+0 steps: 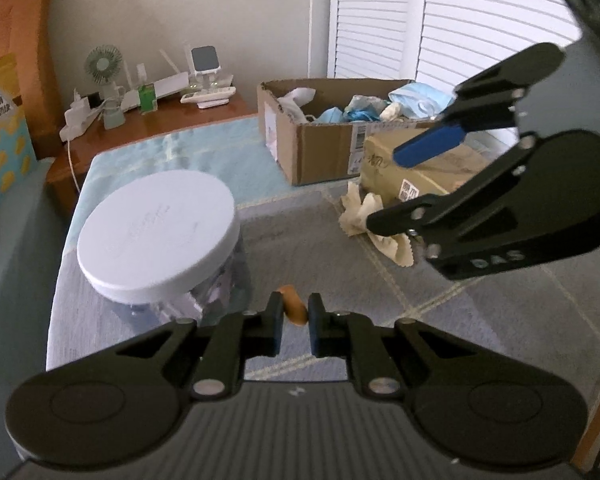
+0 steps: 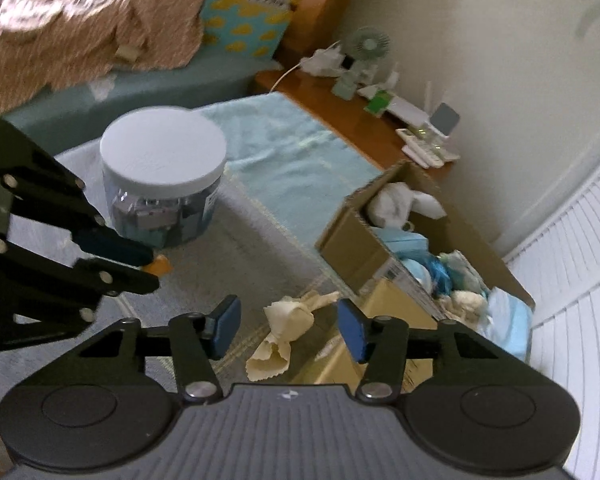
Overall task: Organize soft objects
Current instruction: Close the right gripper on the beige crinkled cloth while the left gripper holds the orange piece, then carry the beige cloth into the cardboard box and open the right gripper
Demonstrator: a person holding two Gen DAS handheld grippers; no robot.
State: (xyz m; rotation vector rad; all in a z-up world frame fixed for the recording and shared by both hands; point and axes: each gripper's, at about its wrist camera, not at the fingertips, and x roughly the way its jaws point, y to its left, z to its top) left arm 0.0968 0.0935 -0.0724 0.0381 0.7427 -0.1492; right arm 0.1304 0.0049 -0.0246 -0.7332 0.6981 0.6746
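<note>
My left gripper is shut on a small orange soft piece, held low over the grey cloth; the piece also shows in the right wrist view at the left gripper's tips. My right gripper is open, its jaws either side of a crumpled cream cloth lying on the surface. In the left wrist view the right gripper hangs over that cream cloth. An open cardboard box holds blue and white soft items.
A clear jar with a white lid stands left of my left gripper, also seen in the right wrist view. A second brown carton sits against the open box. A wooden side table with a fan and gadgets is behind.
</note>
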